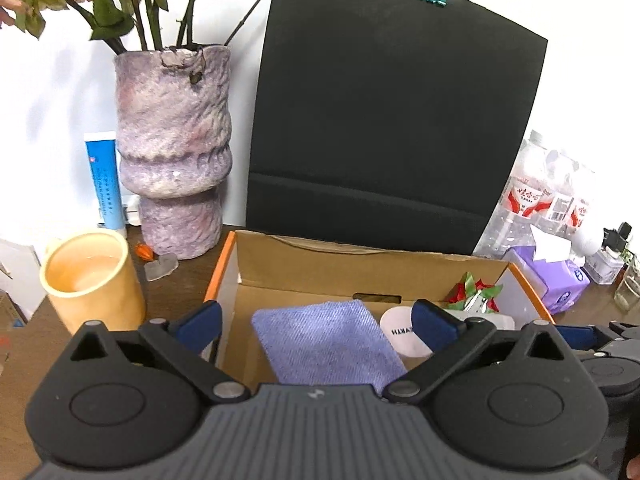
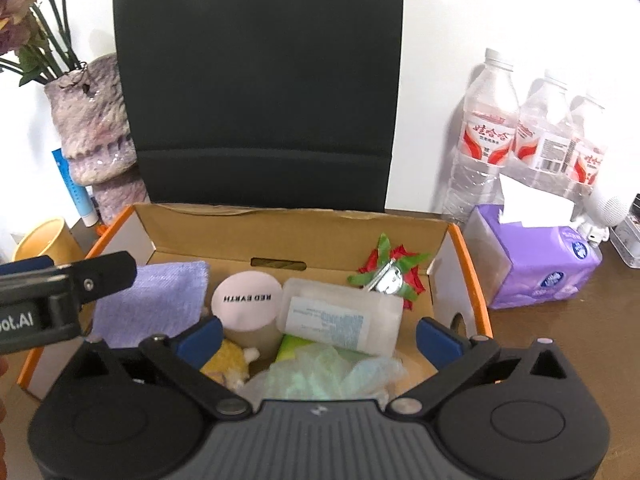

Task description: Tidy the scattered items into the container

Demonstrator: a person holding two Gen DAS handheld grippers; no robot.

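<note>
An open cardboard box with orange edges (image 1: 224,264) (image 2: 468,248) stands on the brown table. Inside lie a purple cloth (image 1: 328,340) (image 2: 156,300), a round pink-lidded jar (image 1: 400,336) (image 2: 246,300), a clear plastic case (image 2: 344,316), a red-and-green ornament with a metal clip (image 1: 476,294) (image 2: 390,276), a yellow plush item (image 2: 228,360) and crumpled pale green wrap (image 2: 316,372). My left gripper (image 1: 318,320) is open and empty above the box's left part; its side shows in the right wrist view (image 2: 80,280). My right gripper (image 2: 320,334) is open and empty above the box's front.
A purple vase of wilted roses (image 1: 172,152), a yellow cup (image 1: 92,276) and a blue tube (image 1: 104,180) stand left of the box. A black panel (image 1: 392,120) leans behind it. Water bottles (image 2: 520,136) and a purple tissue pack (image 2: 532,256) are at the right.
</note>
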